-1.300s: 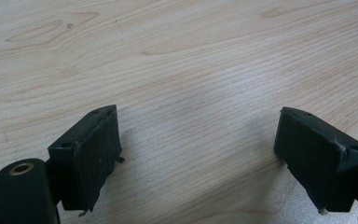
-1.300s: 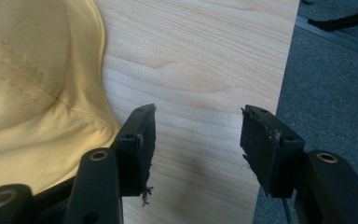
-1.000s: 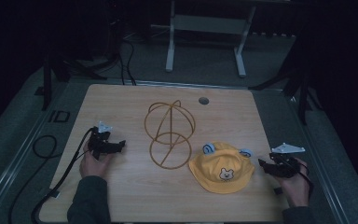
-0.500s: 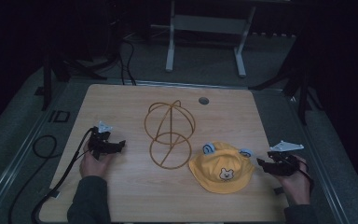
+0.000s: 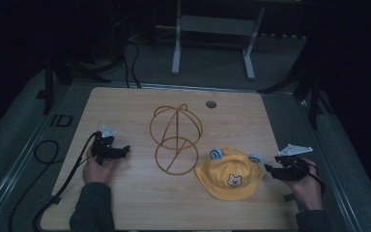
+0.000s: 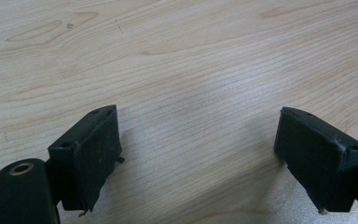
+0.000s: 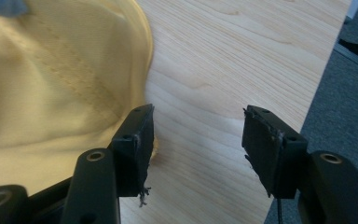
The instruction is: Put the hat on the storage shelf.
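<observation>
A yellow child's hat (image 5: 229, 177) with a bear face and two blue ears lies on the wooden table (image 5: 125, 106), right of centre near the front. Its yellow cloth (image 7: 51, 88) takes up the left of the right gripper view. Just left of the hat stands a brown wire-frame stand (image 5: 175, 137), a ball shape on a ring base. My right gripper (image 5: 269, 168) is open at the hat's right brim, its left jaw at the brim's edge (image 7: 150, 70). My left gripper (image 5: 124, 149) rests open on bare wood at the left, nothing between its pads (image 6: 98, 154).
A small round grommet (image 5: 211, 104) sits in the table near its back edge. A black cable (image 5: 53, 193) trails from the left gripper off the table's left front. A metal frame's legs (image 5: 176, 43) stand on the floor behind the table. The table's right edge (image 7: 326, 70) lies close beside the right gripper.
</observation>
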`<move>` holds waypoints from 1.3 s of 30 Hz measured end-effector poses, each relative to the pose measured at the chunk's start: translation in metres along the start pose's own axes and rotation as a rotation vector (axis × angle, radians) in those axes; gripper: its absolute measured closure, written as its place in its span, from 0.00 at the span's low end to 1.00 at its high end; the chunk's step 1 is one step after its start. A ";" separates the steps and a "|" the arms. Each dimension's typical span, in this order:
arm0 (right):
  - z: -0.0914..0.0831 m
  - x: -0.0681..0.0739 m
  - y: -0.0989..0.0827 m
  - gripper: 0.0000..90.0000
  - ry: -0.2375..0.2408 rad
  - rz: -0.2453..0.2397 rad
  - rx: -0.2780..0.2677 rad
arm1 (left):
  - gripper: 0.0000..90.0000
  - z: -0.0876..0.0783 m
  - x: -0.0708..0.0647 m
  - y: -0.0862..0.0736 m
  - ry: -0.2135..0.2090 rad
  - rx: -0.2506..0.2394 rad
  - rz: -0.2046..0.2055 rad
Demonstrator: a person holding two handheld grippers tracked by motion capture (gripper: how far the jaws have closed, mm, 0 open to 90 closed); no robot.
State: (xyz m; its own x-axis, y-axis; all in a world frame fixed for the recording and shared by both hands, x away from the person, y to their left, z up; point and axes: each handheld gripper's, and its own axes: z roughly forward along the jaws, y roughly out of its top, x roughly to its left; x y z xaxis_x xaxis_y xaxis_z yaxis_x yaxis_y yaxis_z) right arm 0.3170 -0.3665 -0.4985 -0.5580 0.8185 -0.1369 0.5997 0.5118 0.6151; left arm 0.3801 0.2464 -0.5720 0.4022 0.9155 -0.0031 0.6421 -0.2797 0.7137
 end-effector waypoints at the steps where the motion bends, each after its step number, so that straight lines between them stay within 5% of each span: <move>1: 0.000 0.000 0.001 0.48 0.006 -0.004 0.000 | 0.16 0.000 0.000 0.000 0.000 0.000 0.000; 39: -0.027 0.003 0.037 0.37 0.202 -0.186 0.063 | 0.16 0.000 0.000 0.000 0.000 0.001 0.001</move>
State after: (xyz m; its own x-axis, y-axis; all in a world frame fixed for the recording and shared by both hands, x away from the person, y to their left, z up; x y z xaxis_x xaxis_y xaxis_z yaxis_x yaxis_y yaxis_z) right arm 0.3222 -0.3515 -0.4554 -0.7610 0.6436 -0.0816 0.5072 0.6687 0.5437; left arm 0.3801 0.2465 -0.5720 0.4028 0.9153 -0.0029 0.6423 -0.2804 0.7133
